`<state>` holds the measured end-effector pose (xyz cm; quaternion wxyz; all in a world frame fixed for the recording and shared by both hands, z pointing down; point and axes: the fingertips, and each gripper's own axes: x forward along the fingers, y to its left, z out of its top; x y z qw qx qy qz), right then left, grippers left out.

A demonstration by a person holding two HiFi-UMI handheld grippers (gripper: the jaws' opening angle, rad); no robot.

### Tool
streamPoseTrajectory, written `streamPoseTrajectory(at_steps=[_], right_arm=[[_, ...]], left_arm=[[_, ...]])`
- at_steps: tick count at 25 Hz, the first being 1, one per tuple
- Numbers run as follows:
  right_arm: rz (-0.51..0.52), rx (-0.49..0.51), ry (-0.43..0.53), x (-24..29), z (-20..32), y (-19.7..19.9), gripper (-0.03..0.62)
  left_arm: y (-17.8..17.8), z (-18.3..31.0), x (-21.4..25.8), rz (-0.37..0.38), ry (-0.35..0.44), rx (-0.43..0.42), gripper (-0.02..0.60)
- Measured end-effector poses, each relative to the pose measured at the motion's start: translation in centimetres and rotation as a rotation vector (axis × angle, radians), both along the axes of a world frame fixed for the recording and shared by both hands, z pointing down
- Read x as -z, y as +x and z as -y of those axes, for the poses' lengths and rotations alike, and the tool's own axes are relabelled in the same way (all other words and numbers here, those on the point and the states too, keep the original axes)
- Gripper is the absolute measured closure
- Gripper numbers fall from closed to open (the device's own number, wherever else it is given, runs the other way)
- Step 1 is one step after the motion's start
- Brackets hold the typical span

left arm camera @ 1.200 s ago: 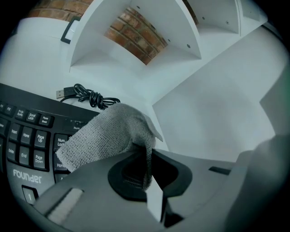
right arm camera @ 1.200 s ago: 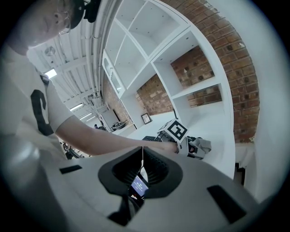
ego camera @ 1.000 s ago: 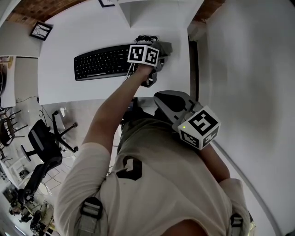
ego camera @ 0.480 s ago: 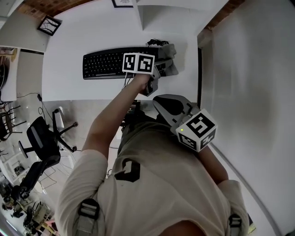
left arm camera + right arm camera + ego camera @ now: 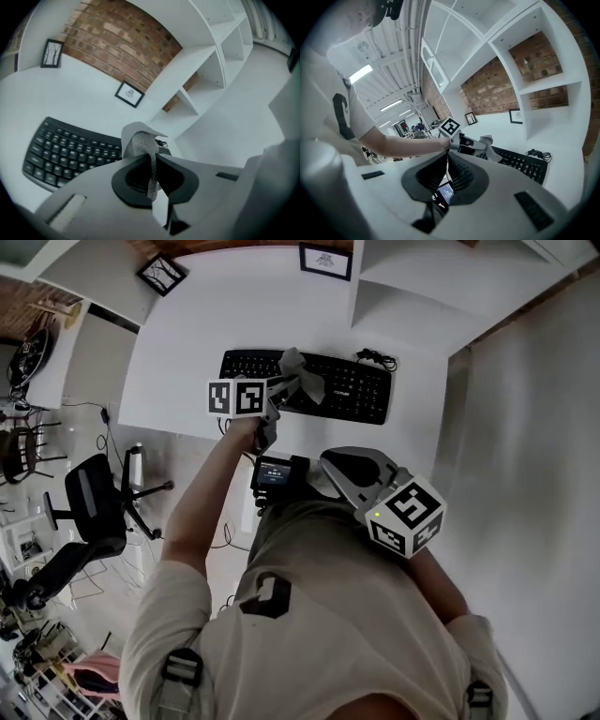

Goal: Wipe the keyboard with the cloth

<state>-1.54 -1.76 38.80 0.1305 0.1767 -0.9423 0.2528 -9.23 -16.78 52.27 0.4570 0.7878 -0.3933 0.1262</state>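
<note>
WIPE IN PROGRESS: The left tool (image 5: 279, 397), jaws clamped on a fold of grey cloth (image 5: 298, 371), hangs over the black keyboard (image 5: 361, 392), which lies on the white surface (image 5: 178, 343). The cloth sticks out just ahead of the tool's tips and drapes across the key rows near the middle of the board. Keys show on both sides of it. In the left gripper view the cloth (image 5: 139, 143) rises from between the closed jaws, and the keyboard (image 5: 65, 150) spreads out beyond and beside it. Neither view shows whether the cloth presses on the keys or rides just above them. The right tool (image 5: 349, 463), jaws together on nothing, is held close to the person's body, well apart from the keyboard.

The step in hand looks like a sweep along the key rows. The next move appears to call for holding the cloth low on the keys and drawing it sideways toward an unwiped end. The hard jaw tips would need to stay clear of the keys.
</note>
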Motion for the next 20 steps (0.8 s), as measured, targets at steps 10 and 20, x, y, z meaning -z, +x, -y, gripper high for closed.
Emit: streamPoseTrajectory(at_steps=[10,20], right_arm=[[-0.025,0.062,0.002,-0.1,0.4,-5.1,0.588],[-0.108,0.019,-0.018,-1.1,1.5,-6.5,0.588]], left_arm=[[-17.7,1.0,-1.7,0.429,0.020,0.079,0.572],[-22.8,6.9,-5.8,0.548,-0.010,0.069,0.572]])
